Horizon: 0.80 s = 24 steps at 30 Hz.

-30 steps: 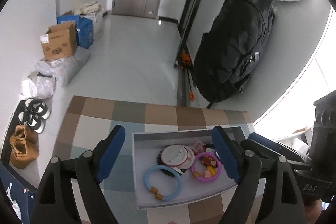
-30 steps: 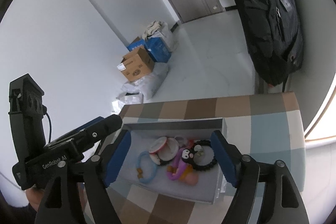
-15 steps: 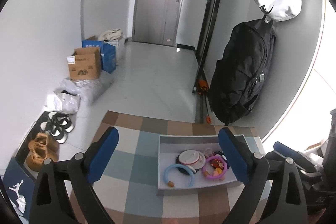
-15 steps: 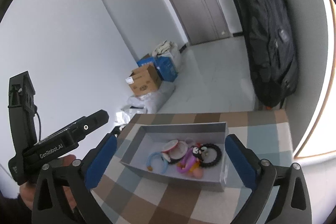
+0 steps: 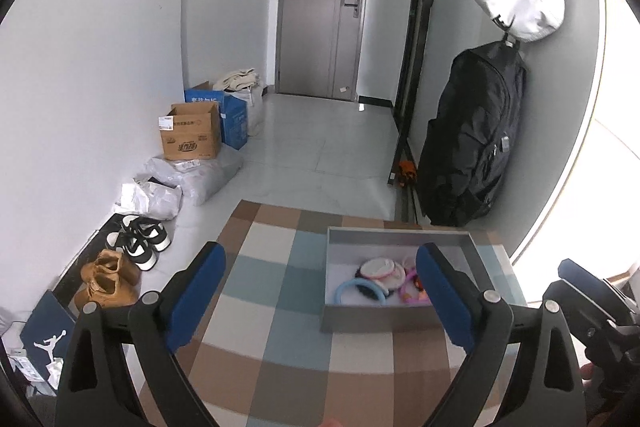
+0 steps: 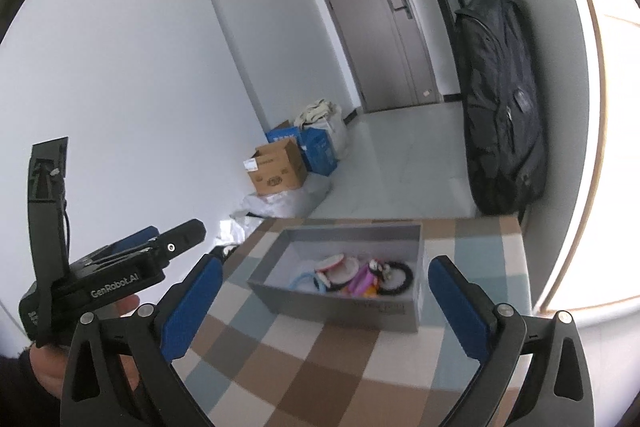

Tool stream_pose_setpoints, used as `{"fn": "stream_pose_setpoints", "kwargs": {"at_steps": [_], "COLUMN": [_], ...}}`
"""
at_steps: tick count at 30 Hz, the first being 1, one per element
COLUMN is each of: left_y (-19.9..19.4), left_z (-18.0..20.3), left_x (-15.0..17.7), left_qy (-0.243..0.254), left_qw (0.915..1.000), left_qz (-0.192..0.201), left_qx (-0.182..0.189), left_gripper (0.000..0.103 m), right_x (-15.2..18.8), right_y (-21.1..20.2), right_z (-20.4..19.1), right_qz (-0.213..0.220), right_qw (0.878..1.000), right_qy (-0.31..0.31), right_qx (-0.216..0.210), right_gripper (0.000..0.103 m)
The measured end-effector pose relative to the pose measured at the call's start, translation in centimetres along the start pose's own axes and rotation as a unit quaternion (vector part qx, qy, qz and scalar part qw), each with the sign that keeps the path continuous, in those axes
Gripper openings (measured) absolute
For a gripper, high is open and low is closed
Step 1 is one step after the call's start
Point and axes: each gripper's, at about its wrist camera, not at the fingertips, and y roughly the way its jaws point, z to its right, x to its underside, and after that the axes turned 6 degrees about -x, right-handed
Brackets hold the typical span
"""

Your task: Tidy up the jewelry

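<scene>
Both my claws hang wide open, empty, over the checkered desk [image 5: 280, 307]. Left claw [image 5: 320, 291] and right claw [image 6: 320, 299] sit back from the grey box [image 6: 344, 307]. Inside it lie the blue ring [image 5: 352, 287], pink ring [image 6: 360, 281], black beaded bracelet [image 6: 400, 277] and a round white piece [image 5: 380, 267].
</scene>
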Motion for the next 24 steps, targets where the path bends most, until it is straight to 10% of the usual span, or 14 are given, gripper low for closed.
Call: {"fn": "stream_pose_setpoints", "kwargs": {"at_steps": [24], "left_y": [-1.8], "left_z": [-0.4], "left_x": [2.1], "left_qy": [0.007], "left_qw": [0.9999], "left_qz": [0.014], "left_qx": [-0.007], "left_gripper": [0.093], "right_x": [2.5], "right_y": [-1.1], "right_z": [-1.0], "right_qz": [0.007], "right_qw": [0.999], "right_qy": [-0.036], "right_qx": [0.023], "right_gripper": [0.103]}}
